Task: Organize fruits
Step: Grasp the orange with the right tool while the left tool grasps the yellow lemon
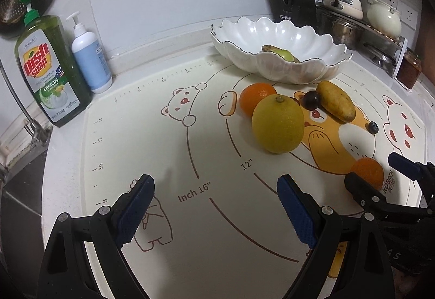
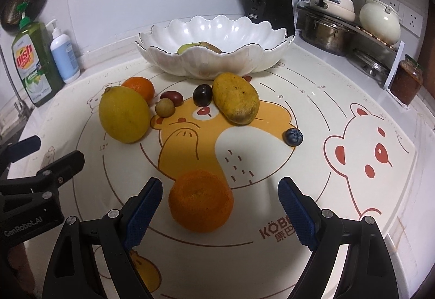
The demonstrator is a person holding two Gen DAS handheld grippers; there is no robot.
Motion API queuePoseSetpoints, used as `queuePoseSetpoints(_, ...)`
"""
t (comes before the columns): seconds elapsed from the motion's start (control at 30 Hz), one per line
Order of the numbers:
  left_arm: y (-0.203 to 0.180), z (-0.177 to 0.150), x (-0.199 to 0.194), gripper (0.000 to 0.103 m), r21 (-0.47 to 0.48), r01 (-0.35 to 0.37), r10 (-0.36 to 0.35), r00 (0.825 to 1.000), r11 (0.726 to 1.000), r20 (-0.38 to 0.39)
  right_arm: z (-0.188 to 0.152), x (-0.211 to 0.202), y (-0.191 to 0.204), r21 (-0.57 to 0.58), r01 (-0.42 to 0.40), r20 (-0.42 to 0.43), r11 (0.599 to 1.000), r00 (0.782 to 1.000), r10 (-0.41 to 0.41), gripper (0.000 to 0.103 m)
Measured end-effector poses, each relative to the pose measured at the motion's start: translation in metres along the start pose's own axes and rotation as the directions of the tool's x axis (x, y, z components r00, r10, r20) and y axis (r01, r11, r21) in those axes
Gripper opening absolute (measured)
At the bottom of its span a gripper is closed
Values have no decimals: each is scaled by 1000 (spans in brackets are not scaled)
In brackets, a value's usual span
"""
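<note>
Left wrist view: the left claw (image 1: 216, 206) hangs released over the bear-printed mat (image 1: 190, 152) on the counter; a lemon (image 1: 277, 123), mango (image 1: 336, 104) and dark plum (image 1: 311, 99) lie near the scalloped white bowl (image 1: 272, 65).

Right wrist view: the right claw (image 2: 220, 208) is spread wide, a mandarin (image 2: 200, 200) between its pads, untouched; a blueberry (image 2: 292, 137) sits apart.

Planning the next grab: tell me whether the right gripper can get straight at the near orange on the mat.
Probably yes. The right gripper is open, its fingers flanking the near orange, which sits alone on the mat with nothing between. The blueberry lies well clear.
</note>
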State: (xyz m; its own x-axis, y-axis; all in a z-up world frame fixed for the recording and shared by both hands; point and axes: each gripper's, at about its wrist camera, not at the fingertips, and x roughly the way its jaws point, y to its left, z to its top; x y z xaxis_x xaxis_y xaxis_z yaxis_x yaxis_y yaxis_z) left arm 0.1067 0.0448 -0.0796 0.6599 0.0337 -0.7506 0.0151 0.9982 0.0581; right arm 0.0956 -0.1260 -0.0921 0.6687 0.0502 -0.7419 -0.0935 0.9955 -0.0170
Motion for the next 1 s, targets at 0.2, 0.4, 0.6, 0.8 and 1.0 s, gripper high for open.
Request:
queuePoseSetpoints(0.2, -1, 0, 0, 92, 3, -1, 1, 1000, 1000, 0, -6, 6, 4, -7, -30, -19, 1000, 999, 30, 64)
queuePoseSetpoints(0.4, -2, 1, 0, 92, 2, -5, 5, 1000, 1000, 2, -6, 4, 8, -13, -69, -11, 998, 998, 69, 46)
queuePoseSetpoints(0.6, -12, 7, 2, 92, 18, 10, -10, 1000, 1000, 0, -2, -2, -2, 15, -80, 6, 997, 997, 80, 45)
queuePoseSetpoints(0.8, -27, 20, 8, 92, 50, 30, -30, 999, 998, 11, 10, -9, -17, 40, -56, 33, 998, 998, 55, 45)
queuePoseSetpoints(1.0, -40, 35, 17, 92, 66, 56, -57, 998, 996, 15, 22, -13, -33, 67, -27, 61, 997, 998, 23, 45)
